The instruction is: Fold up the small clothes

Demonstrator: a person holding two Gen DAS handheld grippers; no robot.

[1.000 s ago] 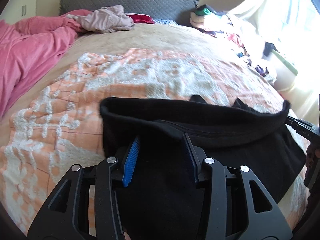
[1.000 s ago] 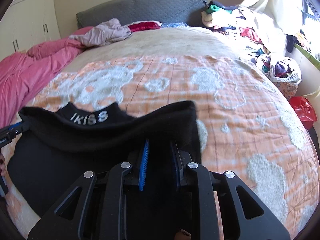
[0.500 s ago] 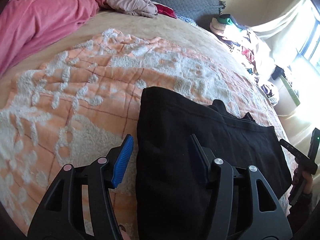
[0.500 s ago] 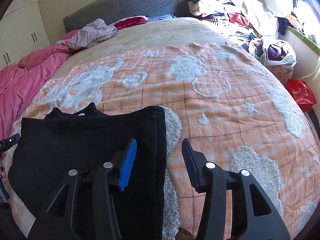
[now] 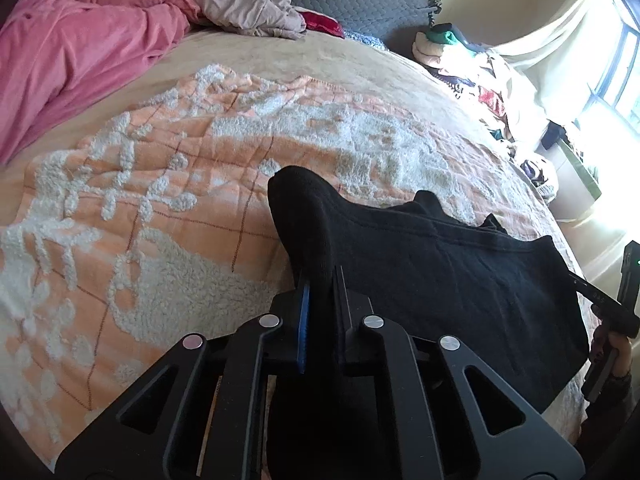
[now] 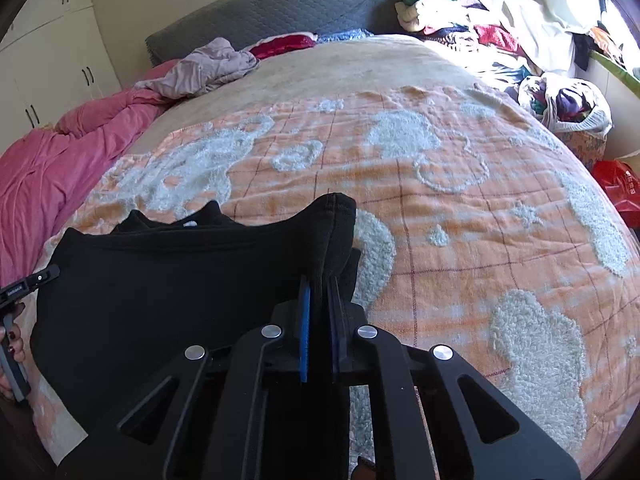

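So I've got both tools clamped on the black garment (image 5: 440, 264): left tool (image 5: 320, 300) and right tool (image 6: 320, 300) each pinching a bunched corner, middle sagging on the bed (image 6: 440, 240).

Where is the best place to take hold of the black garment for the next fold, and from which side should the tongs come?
Probably at its two near corners, coming from the near edge. The black garment lies flat on the orange blanket, and both the left tongs and right tongs are already shut on those corners, lifting them into peaks.
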